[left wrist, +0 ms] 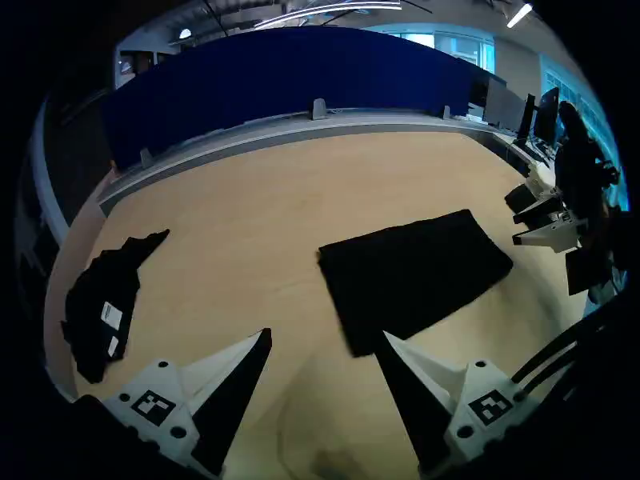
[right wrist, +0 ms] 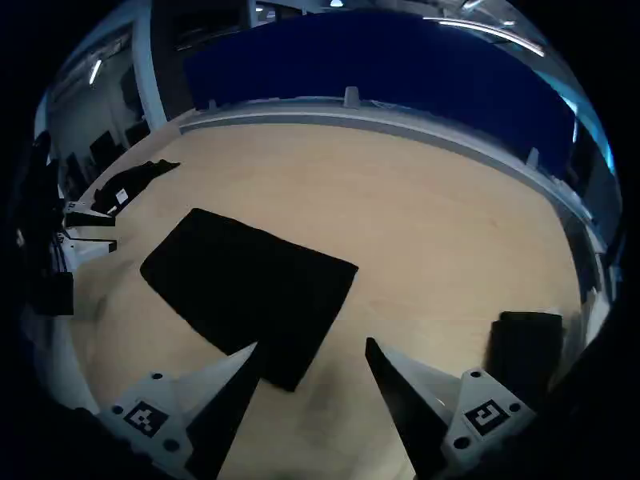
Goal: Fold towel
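A black towel (left wrist: 416, 276) lies flat on the wooden table, a rough rectangle, right of centre in the left gripper view. My left gripper (left wrist: 324, 356) hangs open above the table, its right finger over the towel's near corner. In the right gripper view the same towel (right wrist: 248, 292) lies left of centre. My right gripper (right wrist: 312, 364) is open too, its left fingertip over the towel's near edge. The other gripper (left wrist: 548, 228) shows at the far right of the left gripper view, and another gripper (right wrist: 88, 232) at the far left of the right gripper view.
A crumpled black cloth (left wrist: 108, 300) with white tags lies at the table's left end, also the cloth (right wrist: 132, 180) in the right gripper view. A dark folded item (right wrist: 524, 344) sits at the right. A blue partition (left wrist: 296, 76) runs along the table's far edge.
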A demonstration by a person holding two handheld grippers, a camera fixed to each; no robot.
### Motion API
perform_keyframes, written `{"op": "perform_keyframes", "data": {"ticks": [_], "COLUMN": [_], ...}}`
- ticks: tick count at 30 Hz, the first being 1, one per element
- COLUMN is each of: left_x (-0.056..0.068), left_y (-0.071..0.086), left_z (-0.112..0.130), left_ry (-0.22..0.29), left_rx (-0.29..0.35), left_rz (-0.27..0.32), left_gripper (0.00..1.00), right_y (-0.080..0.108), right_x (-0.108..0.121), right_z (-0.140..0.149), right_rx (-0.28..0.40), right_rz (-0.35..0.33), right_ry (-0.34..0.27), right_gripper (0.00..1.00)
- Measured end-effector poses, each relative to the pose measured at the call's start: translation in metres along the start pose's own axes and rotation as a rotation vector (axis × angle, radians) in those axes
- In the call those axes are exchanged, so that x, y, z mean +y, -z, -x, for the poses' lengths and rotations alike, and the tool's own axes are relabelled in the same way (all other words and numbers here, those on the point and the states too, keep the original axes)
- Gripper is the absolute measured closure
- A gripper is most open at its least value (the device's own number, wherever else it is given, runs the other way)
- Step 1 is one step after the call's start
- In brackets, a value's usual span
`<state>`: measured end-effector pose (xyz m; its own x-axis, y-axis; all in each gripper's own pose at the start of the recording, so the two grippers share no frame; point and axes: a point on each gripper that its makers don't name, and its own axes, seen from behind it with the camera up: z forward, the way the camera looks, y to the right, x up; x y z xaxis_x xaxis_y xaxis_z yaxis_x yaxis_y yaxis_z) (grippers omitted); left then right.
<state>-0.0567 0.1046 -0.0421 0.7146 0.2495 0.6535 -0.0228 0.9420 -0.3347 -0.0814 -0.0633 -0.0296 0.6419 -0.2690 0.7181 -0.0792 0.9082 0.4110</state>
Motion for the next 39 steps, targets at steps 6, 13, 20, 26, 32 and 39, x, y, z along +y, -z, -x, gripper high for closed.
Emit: {"op": "perform_keyframes", "data": {"ticks": [6, 13, 20, 26, 32, 39], "left_x": [-0.008, -0.015, -0.02, -0.023, -0.026, -0.031], "left_y": [0.021, 0.042, 0.059, 0.071, 0.087, 0.1], "left_z": [0.023, 0.045, 0.06, 0.069, 0.081, 0.097], "left_ry": [0.05, 0.084, 0.106, 0.115, 0.126, 0.144], "left_rx": [-0.012, -0.022, -0.027, -0.031, -0.037, -0.05], "left_rz": [-0.035, -0.071, -0.094, -0.109, -0.126, -0.148], "left_gripper": [0.07, 0.07, 0.07, 0.07, 0.07, 0.07], "right_y": [0.003, 0.007, 0.006, 0.002, -0.003, -0.007], "right_x": [-0.01, -0.027, -0.033, -0.033, -0.031, -0.029], "right_z": [0.008, 0.027, 0.04, 0.044, 0.05, 0.057], "right_rx": [-0.015, -0.057, -0.087, -0.098, -0.118, -0.141], "right_rz": [-0.027, -0.077, -0.095, -0.096, -0.092, -0.09], "right_ry": [0.034, 0.101, 0.143, 0.151, 0.179, 0.204], "right_gripper": [0.06, 0.06, 0.06, 0.07, 0.13, 0.31]}}
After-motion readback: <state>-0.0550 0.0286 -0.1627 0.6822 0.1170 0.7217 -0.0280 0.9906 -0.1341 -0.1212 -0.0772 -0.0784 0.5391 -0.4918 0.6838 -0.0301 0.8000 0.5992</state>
